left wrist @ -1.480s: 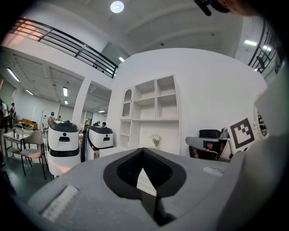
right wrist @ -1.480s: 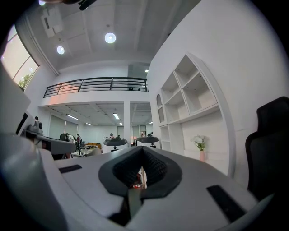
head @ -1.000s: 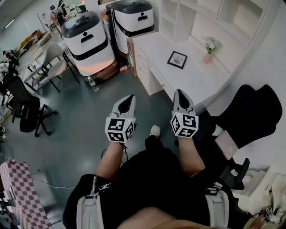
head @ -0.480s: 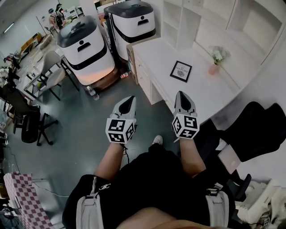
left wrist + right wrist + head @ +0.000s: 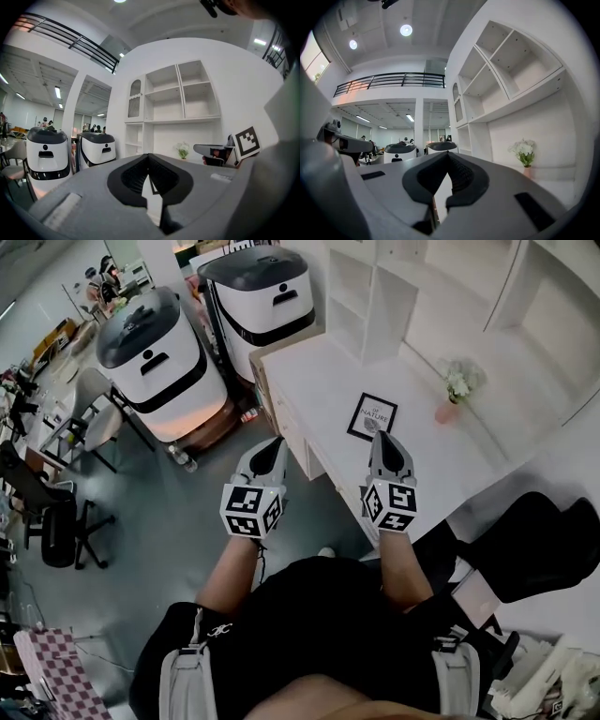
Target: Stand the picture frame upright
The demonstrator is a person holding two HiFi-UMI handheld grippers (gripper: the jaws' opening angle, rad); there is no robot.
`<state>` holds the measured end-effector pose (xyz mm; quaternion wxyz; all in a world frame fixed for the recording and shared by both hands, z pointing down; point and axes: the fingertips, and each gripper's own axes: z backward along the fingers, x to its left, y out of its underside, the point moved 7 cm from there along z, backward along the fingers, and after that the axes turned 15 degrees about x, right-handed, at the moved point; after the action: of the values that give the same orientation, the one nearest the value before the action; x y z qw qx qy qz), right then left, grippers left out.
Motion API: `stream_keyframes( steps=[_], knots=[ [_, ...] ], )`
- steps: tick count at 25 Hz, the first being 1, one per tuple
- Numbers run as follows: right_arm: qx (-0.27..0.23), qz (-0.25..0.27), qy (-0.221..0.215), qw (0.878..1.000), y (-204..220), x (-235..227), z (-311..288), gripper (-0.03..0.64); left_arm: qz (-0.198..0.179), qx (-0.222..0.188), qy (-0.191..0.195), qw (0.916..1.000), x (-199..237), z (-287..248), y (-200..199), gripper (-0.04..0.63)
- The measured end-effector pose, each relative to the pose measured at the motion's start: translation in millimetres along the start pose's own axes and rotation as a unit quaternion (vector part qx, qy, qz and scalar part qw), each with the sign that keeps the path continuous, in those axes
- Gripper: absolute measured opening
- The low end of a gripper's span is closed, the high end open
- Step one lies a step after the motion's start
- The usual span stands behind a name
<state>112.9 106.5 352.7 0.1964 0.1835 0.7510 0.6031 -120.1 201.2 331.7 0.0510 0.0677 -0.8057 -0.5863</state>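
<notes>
Just beyond my right tongs (image 5: 383, 438) lies the picture frame (image 5: 371, 415); left tongs (image 5: 270, 444) likewise closed, empty. Approach step, I judge; next, open.

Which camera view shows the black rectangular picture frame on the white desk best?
The head view: the black rectangular picture frame lies flat on the white desk, seen almost whole from above. The left gripper view shows only a dark sliver between its fingers that may be its edge; the right gripper view does not show it.

Office: desk (image 5: 309, 390), swivel chair (image 5: 54, 519), shelves (image 5: 375, 306)
</notes>
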Motion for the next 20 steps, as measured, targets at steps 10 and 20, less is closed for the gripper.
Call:
stream_keyframes(
  steps=[10,20],
  knots=[
    [0.018,-0.013,0.026,0.999,-6.9,-47.1,-43.1,0.002,-0.009,0.023,0.030,0.9993,-2.3,-82.2,-19.8,0.015],
    [0.039,-0.033,0.082,0.995,5.4,-85.1,-66.2,0.002,-0.025,0.037,0.088,0.9951,-3.0,-158.0,-27.8,0.015]
  ],
)
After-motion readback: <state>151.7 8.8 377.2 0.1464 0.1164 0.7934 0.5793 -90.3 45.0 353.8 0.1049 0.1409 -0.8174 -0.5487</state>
